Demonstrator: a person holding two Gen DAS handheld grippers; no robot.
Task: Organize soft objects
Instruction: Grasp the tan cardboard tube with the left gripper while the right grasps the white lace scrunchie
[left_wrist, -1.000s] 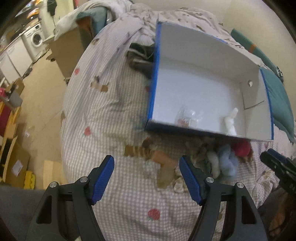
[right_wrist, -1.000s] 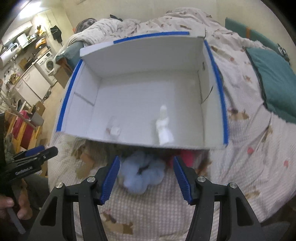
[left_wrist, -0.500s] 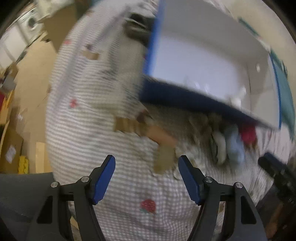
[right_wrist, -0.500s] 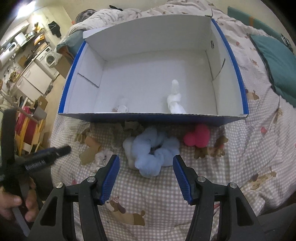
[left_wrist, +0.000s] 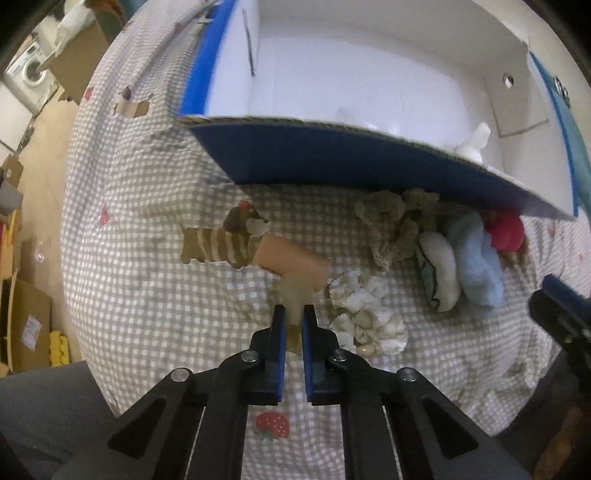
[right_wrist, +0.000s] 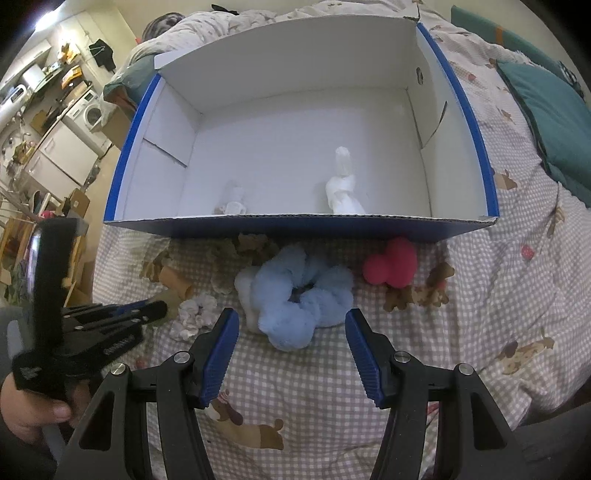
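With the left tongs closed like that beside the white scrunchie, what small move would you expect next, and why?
Probably a short lift, then a carry over the near wall of the box. The left tongs are shut on a beige soft piece lying on the checked bedcover, and the box already holds a knotted white cloth. The right tongs are open, short of the blue scrunchie.

The box (right_wrist: 295, 225) stands open at the top, its white floor mostly bare; only a white knotted cloth (right_wrist: 341, 188) and a small white bundle (right_wrist: 232, 201) lie near its front wall. That blue front wall rises right behind the soft things on the bed (right_wrist: 480, 314). The blue scrunchie (right_wrist: 299, 299), pink ball (right_wrist: 391, 266) and white frilly scrunchie (left_wrist: 365, 314) crowd the strip before it. Bedding right of the pink ball lies bare.
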